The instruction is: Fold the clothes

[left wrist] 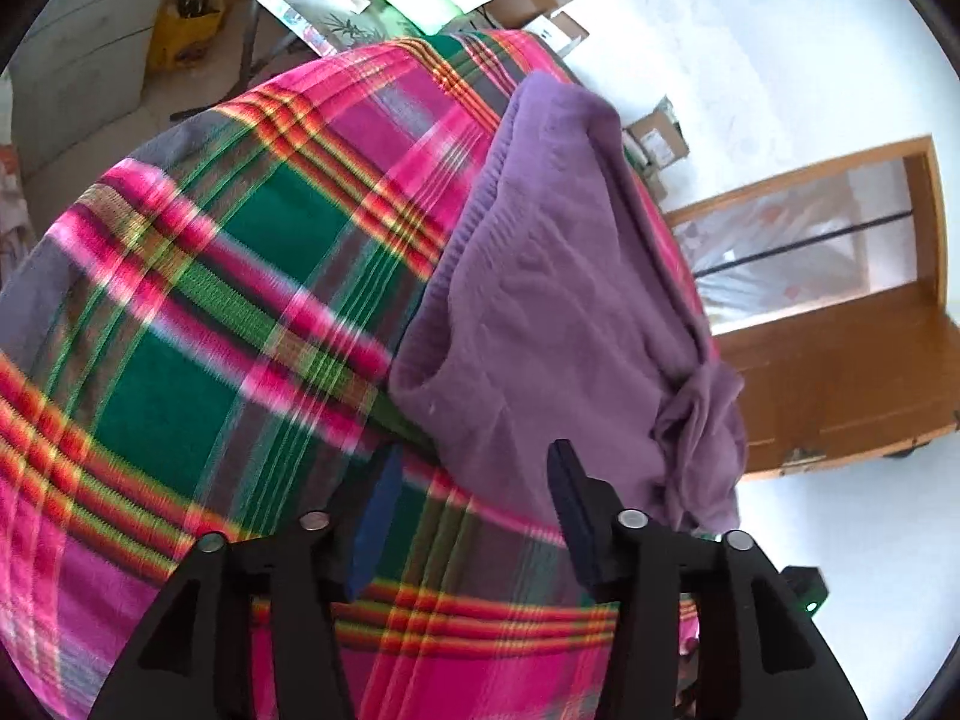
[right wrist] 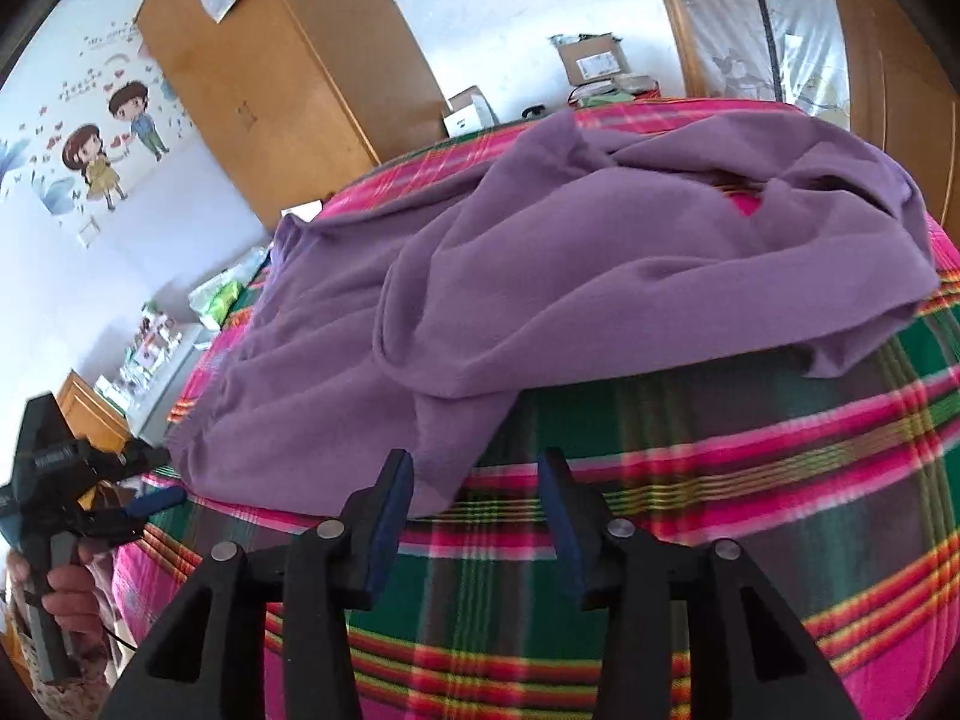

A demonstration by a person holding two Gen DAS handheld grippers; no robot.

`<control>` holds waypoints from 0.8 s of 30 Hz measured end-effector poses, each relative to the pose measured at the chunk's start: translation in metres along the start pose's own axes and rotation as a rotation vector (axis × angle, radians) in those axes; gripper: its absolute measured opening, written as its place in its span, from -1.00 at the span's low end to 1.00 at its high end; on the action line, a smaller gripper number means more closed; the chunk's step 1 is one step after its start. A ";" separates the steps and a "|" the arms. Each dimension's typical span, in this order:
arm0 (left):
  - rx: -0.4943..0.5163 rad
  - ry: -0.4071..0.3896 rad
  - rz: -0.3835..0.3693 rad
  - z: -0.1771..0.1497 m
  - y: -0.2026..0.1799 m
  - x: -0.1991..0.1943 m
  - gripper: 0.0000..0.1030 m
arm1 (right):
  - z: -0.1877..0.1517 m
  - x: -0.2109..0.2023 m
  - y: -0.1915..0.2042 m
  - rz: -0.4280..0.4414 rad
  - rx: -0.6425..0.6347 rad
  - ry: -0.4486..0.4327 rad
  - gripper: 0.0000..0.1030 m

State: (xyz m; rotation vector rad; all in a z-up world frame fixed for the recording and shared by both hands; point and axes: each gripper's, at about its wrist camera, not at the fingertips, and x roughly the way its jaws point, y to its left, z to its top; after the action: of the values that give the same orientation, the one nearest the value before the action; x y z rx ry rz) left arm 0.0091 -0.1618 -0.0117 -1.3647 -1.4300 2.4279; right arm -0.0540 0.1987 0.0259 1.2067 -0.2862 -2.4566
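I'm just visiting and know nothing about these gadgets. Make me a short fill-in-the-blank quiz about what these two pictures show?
1. The garment lying on the bed is coloured ____.
2. The blanket under it has a ____ pattern.
3. The right tool has its jaws ____, with nothing between them.
4. The left tool is holding ____.

Missing words: purple; plaid; open; nothing

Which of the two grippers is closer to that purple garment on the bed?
Hard to separate. Right gripper sits open beside the purple garment's near edge; left gripper sits open at another edge. Neither holds it.
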 end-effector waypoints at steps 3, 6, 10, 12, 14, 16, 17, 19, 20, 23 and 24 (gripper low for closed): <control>-0.017 -0.010 -0.022 0.006 0.000 0.003 0.05 | 0.004 0.010 0.008 -0.021 -0.018 0.001 -0.15; -0.030 -0.008 -0.025 0.009 0.000 0.006 0.06 | 0.009 0.020 0.011 -0.062 -0.029 0.002 -0.15; -0.034 -0.012 -0.022 0.013 -0.002 0.009 0.06 | 0.015 0.029 0.011 -0.090 -0.006 -0.009 -0.15; -0.060 -0.020 -0.039 0.014 0.000 0.009 0.05 | 0.016 0.030 0.011 -0.095 -0.003 -0.007 -0.15; -0.079 -0.023 -0.053 0.016 0.003 0.009 0.03 | 0.016 0.030 0.012 -0.117 -0.006 -0.017 -0.18; -0.094 -0.026 -0.063 0.017 0.006 0.009 0.00 | 0.016 0.030 0.011 -0.142 -0.003 -0.020 -0.39; -0.099 -0.029 -0.062 0.018 0.007 0.009 -0.04 | 0.017 0.031 0.011 -0.149 0.004 -0.019 -0.56; -0.111 -0.033 -0.058 0.020 0.009 0.010 -0.18 | 0.017 0.031 0.009 -0.151 0.018 -0.021 -0.69; -0.120 -0.033 -0.053 0.021 0.011 0.011 -0.26 | 0.018 0.031 0.009 -0.149 0.025 -0.024 -0.78; -0.146 -0.035 -0.038 0.024 0.017 0.013 -0.68 | 0.018 0.029 0.009 -0.144 0.049 -0.041 -0.86; -0.149 -0.035 -0.038 0.025 0.018 0.013 -0.72 | 0.018 0.028 0.009 -0.132 0.062 -0.047 -0.87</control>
State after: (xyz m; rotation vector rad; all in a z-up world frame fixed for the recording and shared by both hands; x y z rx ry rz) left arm -0.0086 -0.1844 -0.0287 -1.3137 -1.6593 2.3770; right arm -0.0816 0.1792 0.0202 1.2312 -0.3070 -2.6093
